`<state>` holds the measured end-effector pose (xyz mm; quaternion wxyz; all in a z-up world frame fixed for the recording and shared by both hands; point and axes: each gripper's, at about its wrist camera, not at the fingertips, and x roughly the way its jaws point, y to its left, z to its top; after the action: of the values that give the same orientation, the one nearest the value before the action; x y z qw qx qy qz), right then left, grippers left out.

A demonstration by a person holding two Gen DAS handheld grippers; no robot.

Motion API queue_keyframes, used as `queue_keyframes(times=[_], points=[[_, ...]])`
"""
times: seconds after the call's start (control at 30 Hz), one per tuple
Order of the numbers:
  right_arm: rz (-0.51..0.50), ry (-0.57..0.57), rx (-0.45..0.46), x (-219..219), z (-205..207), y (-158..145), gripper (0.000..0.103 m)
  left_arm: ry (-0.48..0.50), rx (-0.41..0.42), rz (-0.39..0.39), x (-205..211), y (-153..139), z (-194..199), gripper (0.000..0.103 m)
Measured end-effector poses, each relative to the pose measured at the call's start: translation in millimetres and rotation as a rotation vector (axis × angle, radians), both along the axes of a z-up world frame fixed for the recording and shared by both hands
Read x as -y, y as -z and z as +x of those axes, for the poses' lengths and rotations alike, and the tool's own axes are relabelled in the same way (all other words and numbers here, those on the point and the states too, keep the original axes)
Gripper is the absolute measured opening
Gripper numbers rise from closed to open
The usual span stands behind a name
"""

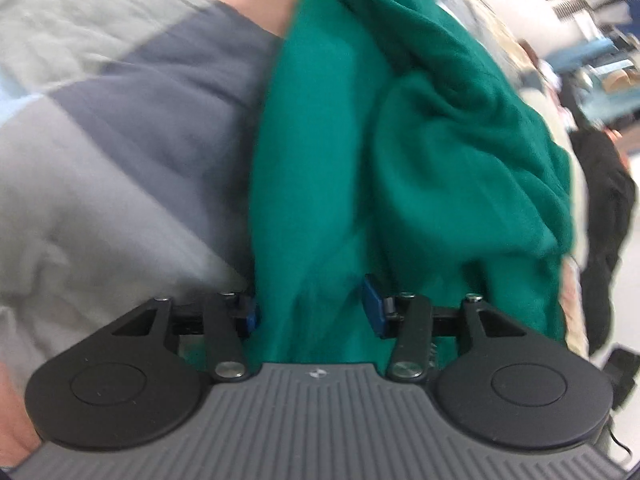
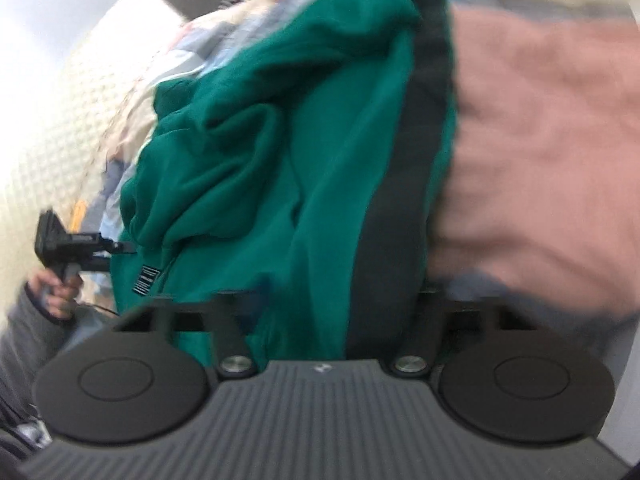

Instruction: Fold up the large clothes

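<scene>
A large green garment [image 1: 400, 140] hangs bunched in front of my left gripper [image 1: 312, 308]. Its blue pads stand apart with a thick fold of green cloth between them, and the jaws look partly closed on it. In the right wrist view the same green garment [image 2: 280, 160], with a dark band and a small black label, fills the middle. My right gripper [image 2: 332, 300] is blurred and its fingertips are buried in the cloth. The left gripper [image 2: 76, 244] shows at the left edge of that view, held in a hand at the garment's edge.
A patchwork bedspread of grey and dark blue panels [image 1: 120, 140] lies under the garment. A pink panel [image 2: 540, 140] fills the right of the right wrist view. A dark heap of clothes [image 1: 608, 220] sits at the right. Both views are motion-blurred.
</scene>
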<state>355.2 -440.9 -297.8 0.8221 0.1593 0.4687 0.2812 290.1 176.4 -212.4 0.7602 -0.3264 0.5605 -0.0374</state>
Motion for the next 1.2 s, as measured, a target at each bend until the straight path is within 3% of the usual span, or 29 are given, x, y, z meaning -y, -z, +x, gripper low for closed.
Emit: queue_keyframes(times=[0.13,0.2,0.33,0.43,0.47,0.5,0.53,0.6,0.67,0.93,1.07,1.2], points=[[0.083,-0.023,0.076,-9.1,7.2,-22.1,0.018,0.024,0.042,-0.091,1.0,-11.4,-2.4,0.062],[0.136,-0.027,0.077,-8.5,11.4,-29.5,0.019,0.057,0.046,-0.068,5.9,-13.8,-5.0,0.065],[0.019,-0.020,-0.024,-12.8,18.6,-14.5,0.022,0.073,-0.029,0.030,12.4,-3.7,-7.6,0.065],[-0.053,-0.026,-0.078,-12.9,11.5,5.6,0.030,0.079,-0.030,0.081,18.3,-5.0,-11.4,0.064],[-0.058,-0.025,-0.078,-12.5,8.1,10.0,0.030,0.083,-0.025,0.105,22.3,-7.5,-12.5,0.061],[-0.058,-0.023,-0.078,-11.5,5.9,11.7,0.029,0.086,-0.023,0.130,25.3,-10.3,-12.6,0.046],[-0.056,-0.022,-0.076,-10.8,4.8,10.5,0.028,0.078,-0.019,0.137,27.9,-10.4,-12.6,0.037],[-0.098,-0.014,-0.057,-14.3,5.2,1.9,0.011,0.042,-0.003,0.103,24.9,-14.1,-14.9,0.021],[-0.105,-0.010,0.004,-15.4,2.3,-15.8,0.009,0.004,0.042,0.065,21.3,-24.1,-21.5,0.016],[0.071,0.072,0.255,0.5,-38.7,-116.5,0.008,-0.114,0.260,-0.053,-1.1,-103.0,-58.8,0.013],[0.148,0.093,0.326,1.9,-72.9,-142.5,0.008,-0.177,0.309,-0.128,-24.5,-132.3,-86.2,0.013],[0.258,0.150,0.332,21.7,-107.6,-151.3,0.008,-0.201,0.343,-0.204,-50.5,-157.1,-125.5,0.013]])
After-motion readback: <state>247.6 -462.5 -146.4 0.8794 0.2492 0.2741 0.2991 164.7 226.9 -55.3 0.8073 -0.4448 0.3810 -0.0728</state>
